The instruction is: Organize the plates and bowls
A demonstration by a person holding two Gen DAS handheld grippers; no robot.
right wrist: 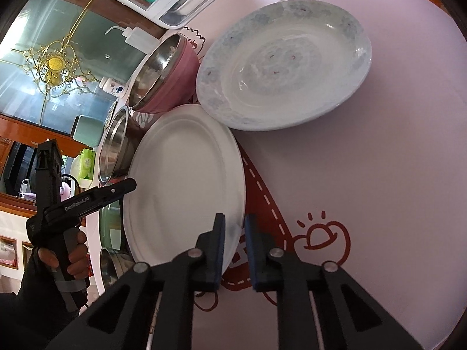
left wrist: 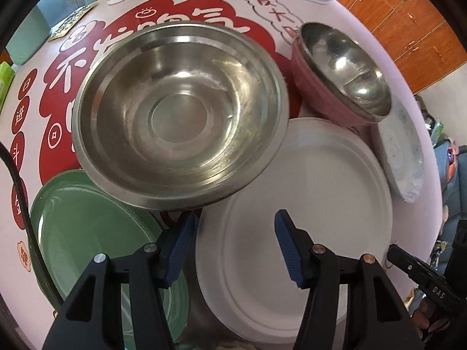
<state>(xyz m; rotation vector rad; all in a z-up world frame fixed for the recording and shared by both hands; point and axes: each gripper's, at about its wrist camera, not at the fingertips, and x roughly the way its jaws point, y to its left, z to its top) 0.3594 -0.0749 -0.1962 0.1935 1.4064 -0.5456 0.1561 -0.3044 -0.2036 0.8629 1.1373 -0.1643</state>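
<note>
Stacking looks to be the step in hand. At left, the left gripper (left wrist: 233, 250) hangs with fingers spread over the round white plate (left wrist: 294, 227), touching nothing; rightward, the right gripper (right wrist: 235, 250) pinches that plate's matte, shallow, raised rim. Lifting it calls for a steady hold, probably onto the floral plate (right wrist: 286, 67).
</note>
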